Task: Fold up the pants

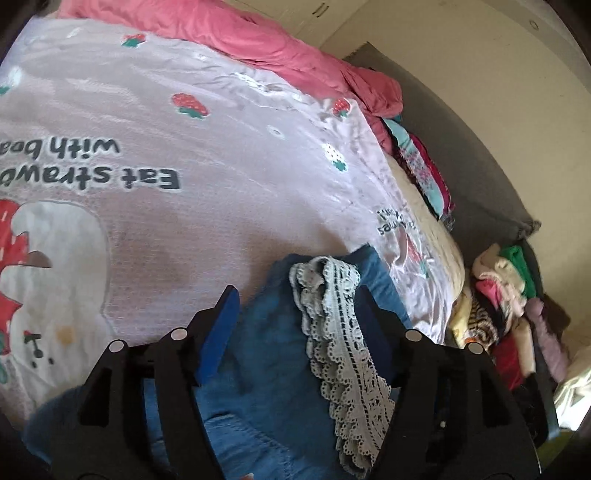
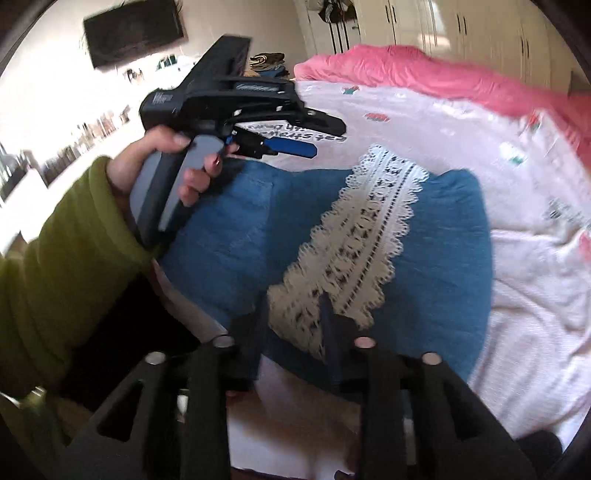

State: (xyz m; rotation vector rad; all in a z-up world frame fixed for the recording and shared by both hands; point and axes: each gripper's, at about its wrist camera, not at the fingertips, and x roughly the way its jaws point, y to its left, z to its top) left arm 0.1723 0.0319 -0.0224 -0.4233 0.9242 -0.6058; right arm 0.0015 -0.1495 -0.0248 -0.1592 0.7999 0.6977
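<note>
- Blue pants (image 2: pixel 229 236) lying folded on the bed, near its close edge, lace strip (image 2: pixel 365 236) running down over the top layer.
- Same pants (image 1: pixel 258 354) filling the lower middle of the left view, lace (image 1: pixel 340 350) draped between the two fingers.
- Left gripper (image 1: pixel 295 295) poised over the pants, jaws well apart, blue pads clear of the cloth on both sides; nothing pinched.
- Seen from the right camera too: left gripper (image 2: pixel 314 138) held above the far-left part of the pants, hand (image 2: pixel 166 166) wrapped round its grey handle, green sleeve (image 2: pixel 62 266) behind.
- Right gripper (image 2: pixel 295 310) low at the near edge of the pants, jaws partly apart, lace end and blue hem between them; pads blurred, no firm pinch visible.
- Pale strawberry-print bedspread (image 1: pixel 207 147) under it all, upside-down lettering across it.
- Pink quilt (image 2: pixel 424 70) bunched along the far side.
- Heap of mixed clothes (image 1: pixel 509 302) off the right of the bed.
- Wardrobe doors (image 2: pixel 480 29) at the back wall.
</note>
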